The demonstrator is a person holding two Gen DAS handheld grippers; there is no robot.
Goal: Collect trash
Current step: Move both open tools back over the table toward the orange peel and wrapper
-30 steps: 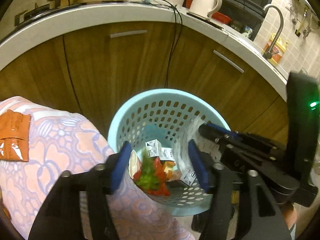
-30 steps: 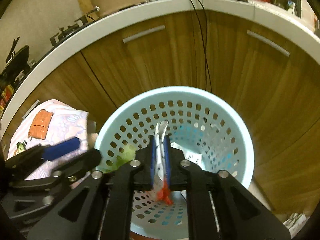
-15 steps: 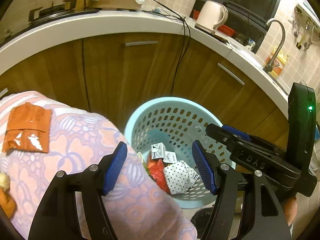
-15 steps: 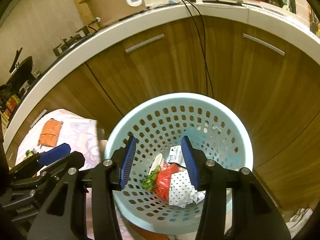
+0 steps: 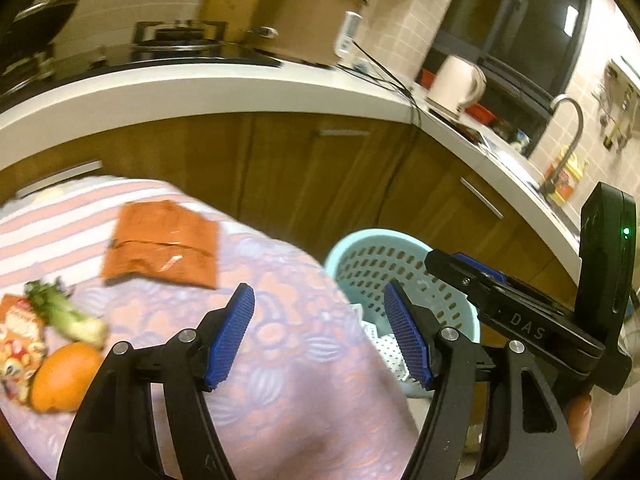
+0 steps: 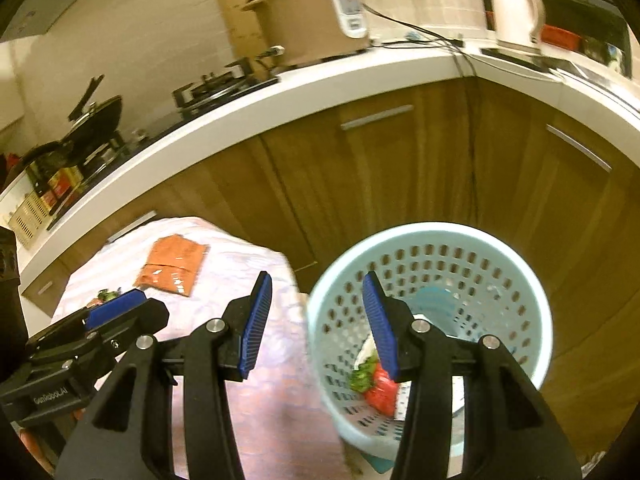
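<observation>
Motion blur smears the greens (image 5: 64, 312) and orange fruit (image 5: 66, 376) on the table; the printed packet (image 5: 16, 340) runs off the left edge. The right gripper's finger (image 6: 380, 328) hides part of the basket's (image 6: 532, 292) trash, unreadable anyway.

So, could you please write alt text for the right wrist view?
The right gripper hangs open and empty between a cloth-covered table and a pale blue basket holding trash. An orange packet lies on the cloth; wooden cabinets stand behind.
</observation>
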